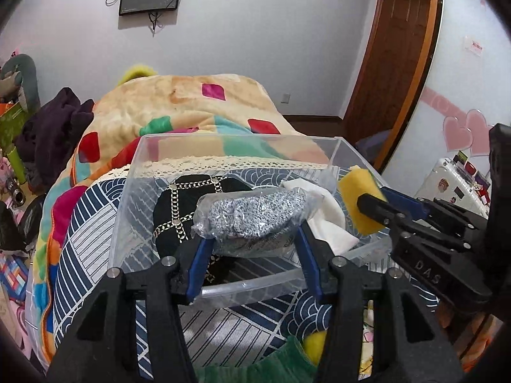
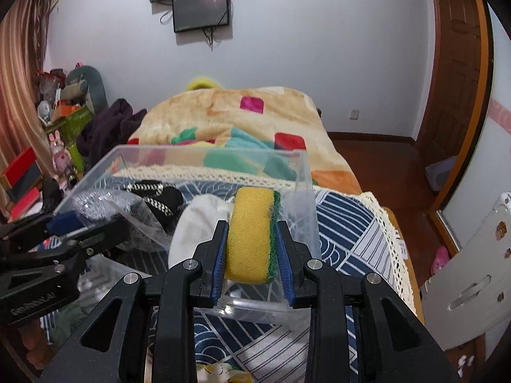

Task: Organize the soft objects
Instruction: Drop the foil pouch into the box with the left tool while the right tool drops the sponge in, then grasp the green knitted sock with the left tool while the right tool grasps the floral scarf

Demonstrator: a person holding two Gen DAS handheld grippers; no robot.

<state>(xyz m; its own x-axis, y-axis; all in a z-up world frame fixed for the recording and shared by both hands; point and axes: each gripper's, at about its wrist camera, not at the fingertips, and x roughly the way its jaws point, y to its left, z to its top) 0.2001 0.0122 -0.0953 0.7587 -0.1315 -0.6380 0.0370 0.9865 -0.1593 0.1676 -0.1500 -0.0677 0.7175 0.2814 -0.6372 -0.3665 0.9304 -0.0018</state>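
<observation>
A clear plastic bin [image 1: 134, 172] stands on a blue patterned cloth on the bed. In it lie a black chain-trimmed bag [image 1: 179, 198] and a white cloth [image 1: 329, 217]. My left gripper [image 1: 252, 239] is shut on a bagged steel-wool scrubber [image 1: 252, 214], held over the bin's near side. My right gripper [image 2: 250, 239] is shut on a yellow and green sponge [image 2: 250, 233], held over the bin's right near corner [image 2: 300, 210]. The sponge also shows in the left wrist view [image 1: 357, 204], with the right gripper [image 1: 383, 207] beside it.
A colourful blanket [image 1: 179, 102] covers the bed behind the bin. Dark clothes [image 1: 54, 131] are piled at left. A green cloth [image 1: 255, 367] and a yellow object [image 1: 314, 346] lie near the front. A white suitcase [image 2: 472, 274] stands at right, on the wooden floor.
</observation>
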